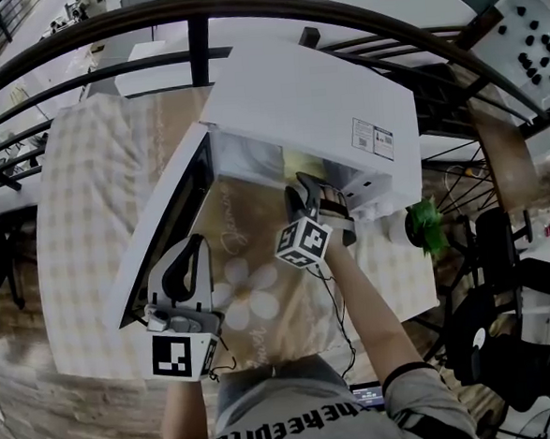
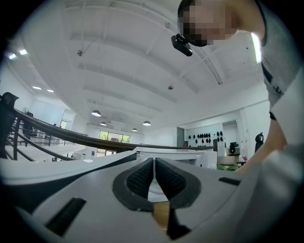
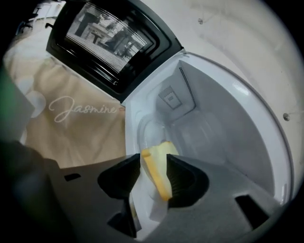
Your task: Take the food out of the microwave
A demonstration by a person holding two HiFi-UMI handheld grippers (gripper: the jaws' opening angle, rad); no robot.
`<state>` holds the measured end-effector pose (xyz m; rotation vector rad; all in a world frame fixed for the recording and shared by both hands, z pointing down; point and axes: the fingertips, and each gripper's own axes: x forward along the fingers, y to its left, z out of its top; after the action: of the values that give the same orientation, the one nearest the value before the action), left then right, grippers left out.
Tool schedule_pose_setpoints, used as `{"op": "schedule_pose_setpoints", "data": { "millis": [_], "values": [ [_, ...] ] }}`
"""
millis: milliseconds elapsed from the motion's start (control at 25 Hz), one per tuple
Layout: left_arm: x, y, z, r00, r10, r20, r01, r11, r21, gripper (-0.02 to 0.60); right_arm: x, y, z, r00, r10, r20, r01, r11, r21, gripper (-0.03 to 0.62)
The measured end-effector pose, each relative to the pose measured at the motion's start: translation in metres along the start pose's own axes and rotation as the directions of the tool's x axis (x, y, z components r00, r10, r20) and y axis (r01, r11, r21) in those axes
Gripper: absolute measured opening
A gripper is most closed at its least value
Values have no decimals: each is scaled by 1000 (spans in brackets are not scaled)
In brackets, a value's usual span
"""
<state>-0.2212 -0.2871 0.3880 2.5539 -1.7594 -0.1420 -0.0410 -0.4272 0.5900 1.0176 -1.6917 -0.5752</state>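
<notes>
The white microwave (image 1: 294, 90) stands on a counter (image 1: 95, 198) covered with a beige cloth, and its door (image 1: 182, 206) hangs wide open to the left, dark window facing up toward me. The person leans over it with the right gripper (image 3: 154, 163) pushed into the mouth of the oven and angled downward, its marker cube (image 1: 303, 243) just outside the opening. Its jaws stand apart with the food (image 3: 159, 173) between them. This is a pale yellow wedge that lies on the glass turntable (image 3: 142, 130) inside the cavity. The wedge sits against the right-hand pad (image 3: 183, 178), and a clear gap shows on the other side, so the gripper is released rather than clamped. From the dim interior I would say the food rests flat on the plate, though its far end is hard to make out. The left gripper (image 2: 154, 175) is held level beside the door's outer edge, well clear of the cavity. Its two ribbed pads are drawn together with nothing between them.
</notes>
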Motion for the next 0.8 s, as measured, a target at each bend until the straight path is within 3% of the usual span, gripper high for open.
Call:
{"op": "schedule_pose_setpoints", "data": {
  "millis": [480,800],
  "values": [
    [0,0,-2,1000,-11,4,11,1000,-5,15,6,-5,-15,995,-64,-74,55,992,-115,164],
    [0,1,1,1000,-12,23,12,1000,-6,15,6,0,-9,999,10,-32,-13,996,-84,126]
  ]
}}
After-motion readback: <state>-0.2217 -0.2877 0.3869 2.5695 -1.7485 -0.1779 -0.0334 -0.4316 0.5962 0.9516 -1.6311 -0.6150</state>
